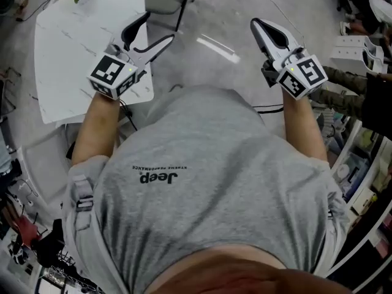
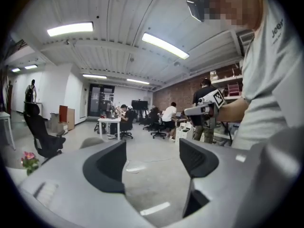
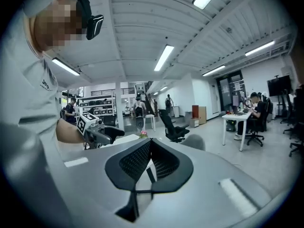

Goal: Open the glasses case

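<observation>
**Case out of sight, opening not begun**

Head view: both grippers held out over bare floor, with a white table (image 1: 67,48) off to the left. Left gripper (image 1: 158,29) spread wide and empty. Right gripper (image 1: 256,24) closed to a point, also empty. No glasses case anywhere here.

Left gripper view: jaws well apart, only floor and a distant office between them. No case.

Right gripper view: pads (image 3: 135,160) pressed together, nothing caught. No case either.

Judged from this: nothing done yet. Finding, steadying and opening the case all left.
</observation>
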